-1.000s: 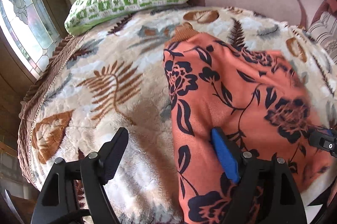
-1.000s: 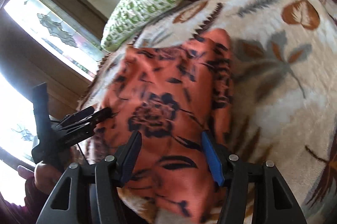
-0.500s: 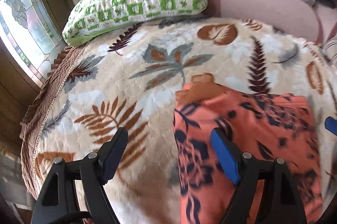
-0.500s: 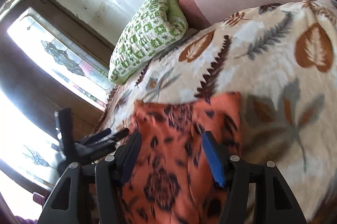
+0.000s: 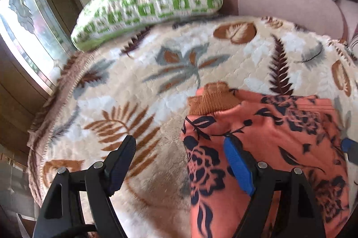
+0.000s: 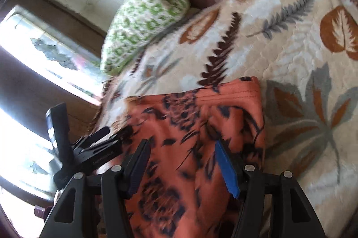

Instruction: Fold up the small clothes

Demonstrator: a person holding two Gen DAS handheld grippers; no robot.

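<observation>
Orange floral garment (image 5: pixel 268 148), brown ribbed cuff (image 5: pixel 212 99) showing, now lies doubled on the leaf-print blanket (image 5: pixel 134 85), shorter than a second ago; left gripper (image 5: pixel 181 164) and right gripper (image 6: pixel 181 166) both gape empty above it, so another fold likely remains.

one orange floral garment (image 5: pixel 268 137), one green checked pillow (image 5: pixel 154 0), one leaf-print blanket (image 5: pixel 143 90), two claws (image 5: pixel 179 159)

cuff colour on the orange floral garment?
Plain tan-brown ribbed knit cuff, no print; clearest in the left wrist view.

A home bedroom: leaf-patterned blanket (image 5: pixel 138 90), green checked pillow (image 5: pixel 152 0), window (image 5: pixel 26 36).
</observation>
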